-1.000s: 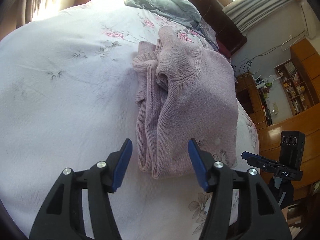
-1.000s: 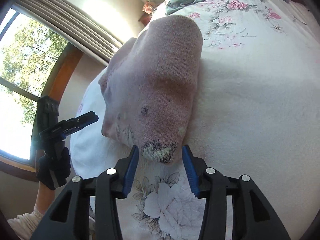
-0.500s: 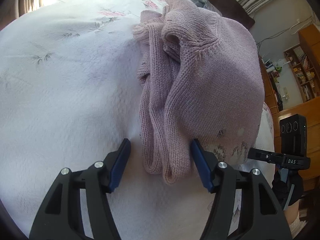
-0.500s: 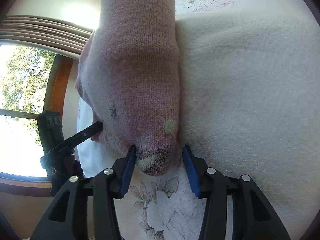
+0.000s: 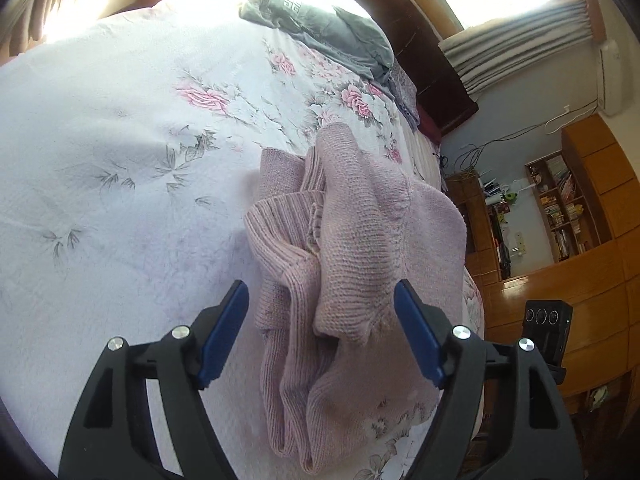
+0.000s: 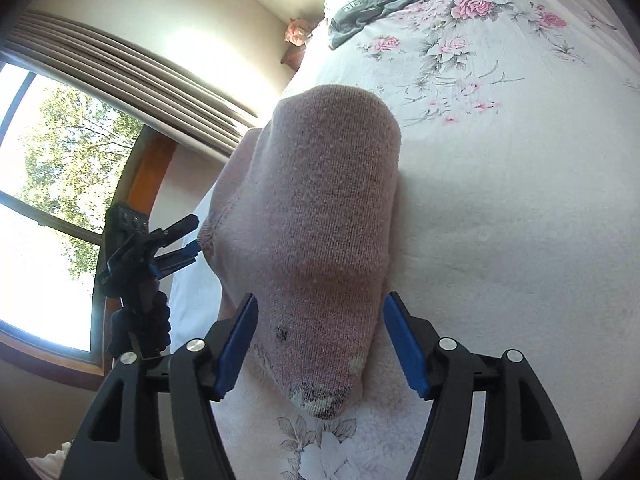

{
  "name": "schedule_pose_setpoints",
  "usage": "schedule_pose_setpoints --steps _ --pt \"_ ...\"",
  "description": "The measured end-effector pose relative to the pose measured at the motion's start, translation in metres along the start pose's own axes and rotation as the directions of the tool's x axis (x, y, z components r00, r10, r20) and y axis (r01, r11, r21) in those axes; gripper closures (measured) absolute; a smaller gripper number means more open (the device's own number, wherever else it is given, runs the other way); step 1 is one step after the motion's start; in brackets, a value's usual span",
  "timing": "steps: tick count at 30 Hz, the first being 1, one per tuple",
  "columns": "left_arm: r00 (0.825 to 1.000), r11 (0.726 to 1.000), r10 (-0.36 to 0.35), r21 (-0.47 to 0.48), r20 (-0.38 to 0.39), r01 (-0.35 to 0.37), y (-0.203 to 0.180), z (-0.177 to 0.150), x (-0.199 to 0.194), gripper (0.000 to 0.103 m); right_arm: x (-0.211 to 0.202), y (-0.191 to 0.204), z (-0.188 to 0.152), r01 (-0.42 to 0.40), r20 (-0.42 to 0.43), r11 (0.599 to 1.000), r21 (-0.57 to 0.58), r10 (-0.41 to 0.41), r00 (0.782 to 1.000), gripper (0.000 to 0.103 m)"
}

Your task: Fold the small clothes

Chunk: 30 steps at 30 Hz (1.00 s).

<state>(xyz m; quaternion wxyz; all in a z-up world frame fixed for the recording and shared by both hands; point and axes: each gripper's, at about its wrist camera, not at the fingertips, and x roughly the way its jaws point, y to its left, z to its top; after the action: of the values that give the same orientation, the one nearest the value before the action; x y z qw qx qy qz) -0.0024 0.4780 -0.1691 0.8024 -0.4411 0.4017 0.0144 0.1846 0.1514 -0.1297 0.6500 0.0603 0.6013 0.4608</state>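
Here, your left gripper (image 5: 320,334) stood wide open, its blue pads (image 5: 224,336) spread on either side of the near end of the pink knitted sweater (image 5: 360,248) and gripping nothing. The sweater lay bunched and partly folded on the white floral bedspread (image 5: 120,160), its ribbed edges gathered toward the left pad and a thick fold rising between the two fingers. Whether either pad actually touched the knit, the left wrist view did not make clear.

Your right gripper (image 6: 320,344) was open just as wide, empty too, with the sweater (image 6: 320,220) running away from it in one long smooth hump. The near tip of that hump, marked with a dark and pale pattern, rested on the bedspread (image 6: 520,200) between the blue pads (image 6: 404,344).

In the right wrist view your left gripper (image 6: 176,240) showed at the far side of the sweater, close against its edge, with the window (image 6: 52,200) behind it. A grey garment (image 5: 320,28) lay well apart at the far end of the bed, and wooden shelves (image 5: 560,208) stood off to the right.
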Motion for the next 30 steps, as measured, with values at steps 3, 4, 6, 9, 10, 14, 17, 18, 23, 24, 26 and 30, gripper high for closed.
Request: schedule_pose_setpoints --steps 3,4,6,9,10,14,17,18,23,24,26,30 --pt "0.997 0.997 -0.066 -0.036 -0.030 0.065 0.010 0.007 0.019 0.029 0.004 -0.011 0.011 -0.023 -0.001 0.999 0.023 0.023 1.000 0.033" --pt "0.995 0.995 -0.095 -0.046 -0.032 0.094 0.012 0.008 0.023 0.029 0.006 -0.014 0.014 -0.030 0.000 0.999 0.032 0.030 1.000 0.029" --pt "0.991 0.991 -0.127 -0.037 -0.034 0.125 0.011 0.012 0.032 0.029 0.011 -0.017 0.018 -0.045 -0.002 0.998 0.043 0.045 0.999 0.028" --pt "0.991 0.994 -0.113 -0.013 -0.072 0.112 0.010 0.015 0.050 0.027 0.022 -0.020 0.021 -0.064 -0.006 0.997 0.045 0.064 0.998 0.028" --pt "0.990 0.993 -0.116 -0.016 -0.084 0.115 0.012 0.015 0.056 0.024 0.026 -0.021 0.023 -0.070 -0.007 0.996 0.049 0.070 0.998 0.027" --pt "0.974 0.979 -0.198 -0.066 -0.108 0.191 0.028 0.014 0.075 0.015 0.039 -0.026 0.025 -0.097 -0.015 0.992 0.079 0.099 0.995 0.019" --pt "0.950 0.953 -0.294 -0.110 -0.108 0.282 0.034 0.004 0.083 0.015 0.048 -0.033 0.026 -0.141 -0.011 0.984 0.108 0.143 0.990 0.016" --pt "0.949 0.952 -0.298 -0.101 -0.103 0.288 0.033 0.002 0.084 0.015 0.052 -0.036 0.028 -0.155 -0.013 0.981 0.121 0.157 0.987 0.015" --pt "0.938 0.941 -0.334 -0.097 -0.092 0.325 0.025 -0.007 0.088 0.014 0.070 -0.042 0.031 -0.233 -0.012 0.958 0.169 0.239 0.971 0.011" --pt "0.940 0.943 -0.329 -0.085 -0.092 0.322 0.021 -0.010 0.088 0.015 0.071 -0.039 0.032 -0.224 -0.013 0.962 0.157 0.228 0.973 0.012" --pt "0.952 0.957 -0.290 -0.049 -0.095 0.287 0.013 -0.014 0.087 0.029 0.070 -0.032 0.032 -0.207 -0.007 0.970 0.124 0.209 0.978 0.023" --pt "0.944 0.947 -0.319 -0.067 -0.081 0.314 0.010 -0.021 0.080 0.042 0.058 -0.030 0.026 -0.231 0.013 0.966 0.121 0.231 0.973 0.038"
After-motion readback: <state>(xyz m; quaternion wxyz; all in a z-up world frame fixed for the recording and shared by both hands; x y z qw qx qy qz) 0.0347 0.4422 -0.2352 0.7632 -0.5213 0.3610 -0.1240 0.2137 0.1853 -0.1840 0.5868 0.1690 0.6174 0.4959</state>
